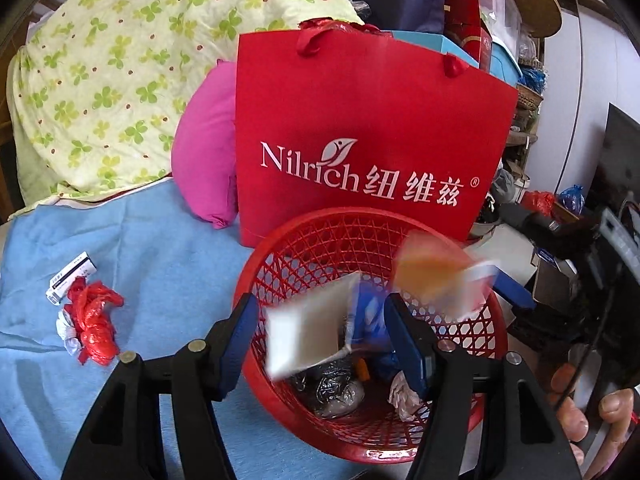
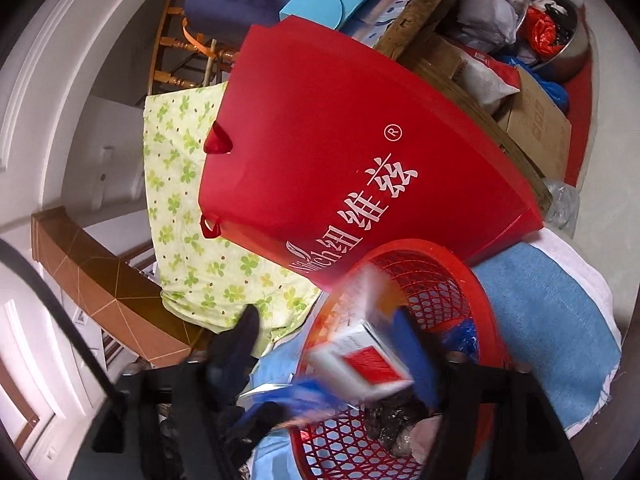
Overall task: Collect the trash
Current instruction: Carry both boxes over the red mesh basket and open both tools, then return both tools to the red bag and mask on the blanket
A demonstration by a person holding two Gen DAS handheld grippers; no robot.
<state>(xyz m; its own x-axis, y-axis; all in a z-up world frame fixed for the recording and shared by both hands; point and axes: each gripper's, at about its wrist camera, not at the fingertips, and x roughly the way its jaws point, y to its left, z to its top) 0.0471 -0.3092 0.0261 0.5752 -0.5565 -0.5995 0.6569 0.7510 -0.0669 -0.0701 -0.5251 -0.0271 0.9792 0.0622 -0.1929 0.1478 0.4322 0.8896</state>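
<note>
A red plastic basket (image 1: 320, 240) stands on the blue cloth and holds silver wrappers, tissue and other trash; it also shows in the right wrist view (image 2: 440, 280). My left gripper (image 1: 320, 320) is open over the basket, and a blurred white packet (image 1: 308, 332) hangs loose between its fingers. My right gripper (image 2: 328, 344) is open over the basket too, with a blurred white and red box (image 2: 364, 364) loose between its fingers. That box shows orange and white in the left wrist view (image 1: 436, 276). A crumpled red plastic bag (image 1: 94, 320) and a small white box (image 1: 72, 276) lie on the cloth at left.
A red Nilrich paper bag (image 1: 360, 120) stands right behind the basket. A pink pillow (image 1: 204, 148) and a green clover quilt (image 1: 112, 72) lie behind on the blue cloth (image 1: 140, 248). Boxes and clutter stand at the right (image 1: 480, 20).
</note>
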